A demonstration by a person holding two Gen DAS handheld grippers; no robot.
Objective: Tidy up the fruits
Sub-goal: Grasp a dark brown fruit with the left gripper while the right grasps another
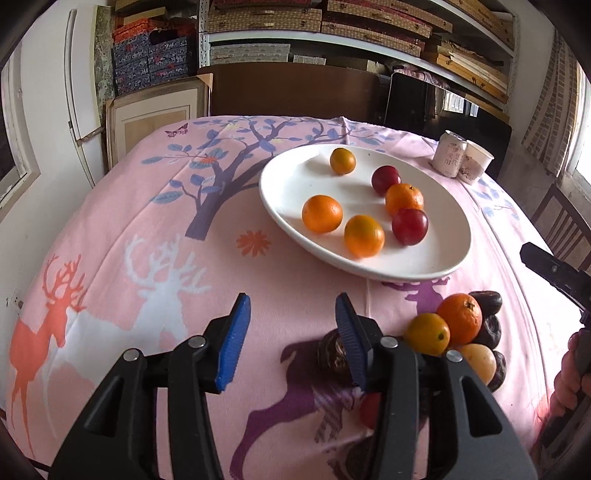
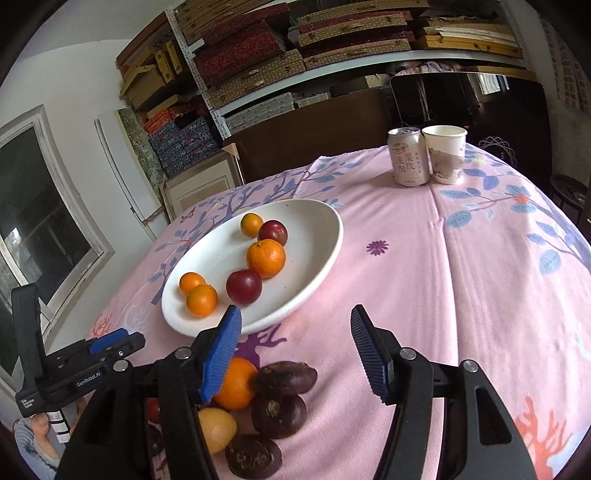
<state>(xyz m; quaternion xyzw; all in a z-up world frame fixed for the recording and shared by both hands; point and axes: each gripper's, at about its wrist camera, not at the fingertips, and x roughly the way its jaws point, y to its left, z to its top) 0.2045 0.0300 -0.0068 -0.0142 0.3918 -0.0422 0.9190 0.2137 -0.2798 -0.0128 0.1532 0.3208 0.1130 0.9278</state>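
Observation:
A white plate (image 1: 288,184) (image 2: 325,236) on the pink tablecloth holds several oranges (image 1: 322,213) (image 2: 266,257) and two red plums (image 1: 410,226) (image 2: 243,286). A loose pile lies on the cloth in front of it: an orange (image 1: 461,318) (image 2: 236,384), a smaller orange (image 1: 427,333), a pale yellow fruit (image 1: 478,362) (image 2: 218,428) and several dark wrinkled passion fruits (image 2: 285,377) (image 1: 334,354). My left gripper (image 1: 293,341) is open and empty, left of the pile. My right gripper (image 2: 295,356) is open and empty above the pile.
A drink can (image 2: 408,157) (image 1: 448,154) and a paper cup (image 2: 445,153) (image 1: 476,162) stand at the table's far right corner. Shelves with stacked boxes (image 1: 266,18) and a dark chair back (image 2: 306,136) are behind the table.

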